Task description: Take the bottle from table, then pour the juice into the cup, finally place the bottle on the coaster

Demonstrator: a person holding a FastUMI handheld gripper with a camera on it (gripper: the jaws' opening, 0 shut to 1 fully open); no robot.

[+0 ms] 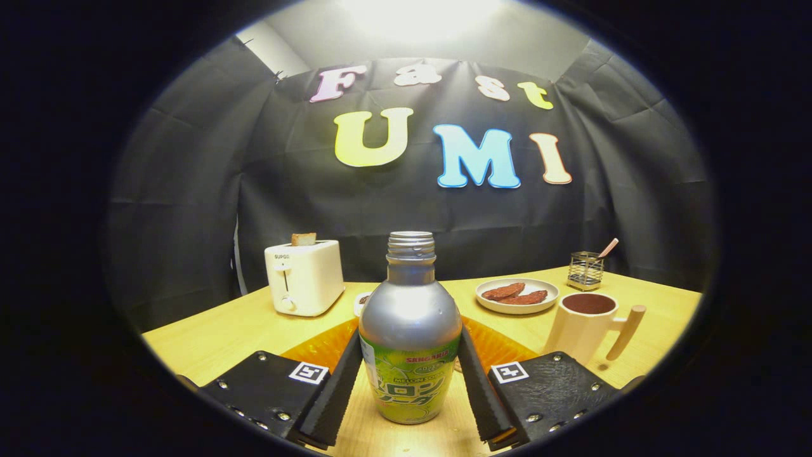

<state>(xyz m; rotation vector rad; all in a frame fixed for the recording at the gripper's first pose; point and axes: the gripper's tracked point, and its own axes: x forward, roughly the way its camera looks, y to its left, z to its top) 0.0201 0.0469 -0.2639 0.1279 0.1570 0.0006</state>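
Observation:
A silver bottle [410, 317] with a green label and an open screw neck stands upright between my fingers. My gripper [411, 339] is shut on the bottle, with one finger [339, 387] pressing its left side and the other on its right, at label height. Whether the bottle's base rests on the wooden table [216, 336] or hangs just above it, I cannot tell. An orange coaster [320, 348] lies right behind the bottle, partly hidden by it. A cream cup [580, 333] with a wooden handle and a dark inside stands ahead to the right, beyond the right finger.
A white toaster [304, 277] with a slice of bread stands at the back left. A white plate [543, 299] with brown food sits behind the cup, and a wire holder [585, 271] with a stick stands further back. Black cloth closes off the table's far side.

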